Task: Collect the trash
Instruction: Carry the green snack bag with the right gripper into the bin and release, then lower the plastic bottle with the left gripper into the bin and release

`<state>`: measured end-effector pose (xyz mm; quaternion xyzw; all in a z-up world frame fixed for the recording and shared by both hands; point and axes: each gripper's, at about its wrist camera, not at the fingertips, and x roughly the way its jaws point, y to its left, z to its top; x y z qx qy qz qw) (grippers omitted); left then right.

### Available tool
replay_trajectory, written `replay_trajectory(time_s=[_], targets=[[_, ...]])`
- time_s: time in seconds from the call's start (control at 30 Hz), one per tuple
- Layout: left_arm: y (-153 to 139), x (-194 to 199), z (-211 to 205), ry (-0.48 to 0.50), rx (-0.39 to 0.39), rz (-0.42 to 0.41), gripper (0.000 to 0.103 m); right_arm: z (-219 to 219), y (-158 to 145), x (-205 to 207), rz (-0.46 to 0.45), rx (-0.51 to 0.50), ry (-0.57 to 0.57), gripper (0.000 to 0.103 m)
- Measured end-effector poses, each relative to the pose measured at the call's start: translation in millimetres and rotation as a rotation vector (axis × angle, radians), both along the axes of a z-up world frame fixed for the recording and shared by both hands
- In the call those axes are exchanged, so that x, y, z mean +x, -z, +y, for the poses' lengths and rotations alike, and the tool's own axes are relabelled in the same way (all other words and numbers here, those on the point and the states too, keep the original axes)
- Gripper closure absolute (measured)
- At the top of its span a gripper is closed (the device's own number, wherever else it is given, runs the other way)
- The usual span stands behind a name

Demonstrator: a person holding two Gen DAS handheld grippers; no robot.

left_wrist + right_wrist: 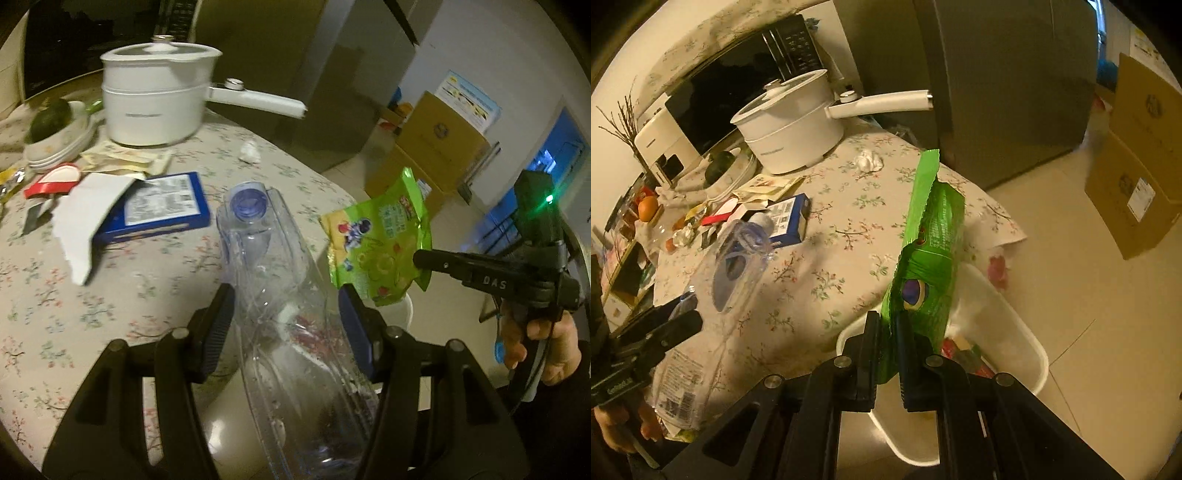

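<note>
My left gripper (286, 306) is shut on a crushed clear plastic bottle (280, 280) with a blue neck, held over the table's near edge. The bottle also shows at the left of the right wrist view (731, 266). My right gripper (888, 325) is shut on a green snack bag (929, 251), held upright above a white trash bin (1030, 339) that stands on the floor beside the table. The bag (380, 236) and the right gripper (421, 258) show at the right of the left wrist view. The bin holds some wrappers.
A floral-cloth table (110, 295) carries a white electric pot (155, 99) with a long handle, a blue box (162, 206), torn white paper (88, 218), a crumpled tissue (249, 151), a red-white wrapper (55, 181) and bowls. A microwave (738, 96) stands behind. Cardboard boxes (1137, 177) stand on the floor.
</note>
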<state>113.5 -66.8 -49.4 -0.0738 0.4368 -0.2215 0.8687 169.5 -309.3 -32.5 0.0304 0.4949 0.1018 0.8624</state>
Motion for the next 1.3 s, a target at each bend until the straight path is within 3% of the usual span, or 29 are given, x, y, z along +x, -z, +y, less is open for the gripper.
replay_trajectory(time_s=[0.27, 0.5, 0.6, 0.77, 1.07, 1.3], targets=[[7, -2, -25, 0.056, 0.005, -0.012, 0.043, -8, -8, -8, 0.000, 0.013, -0.010, 0.094], [14, -2, -37, 0.077, 0.011, -0.002, 0.043, -15, 16, -2, 0.134, 0.064, 0.000, 0.092], [16, -2, -41, 0.086, 0.014, 0.000, 0.043, -21, 27, 1, 0.180, 0.051, 0.037, 0.080], [20, -2, -51, 0.105, 0.025, 0.006, 0.043, -33, 21, -1, 0.149, 0.069, 0.088, 0.046], [39, 4, -84, 0.157, 0.038, 0.042, 0.043, -50, 11, -1, 0.103, 0.044, 0.151, 0.040], [76, 9, -124, 0.262, 0.088, 0.142, 0.043, -66, 14, -3, 0.107, 0.031, 0.178, 0.038]])
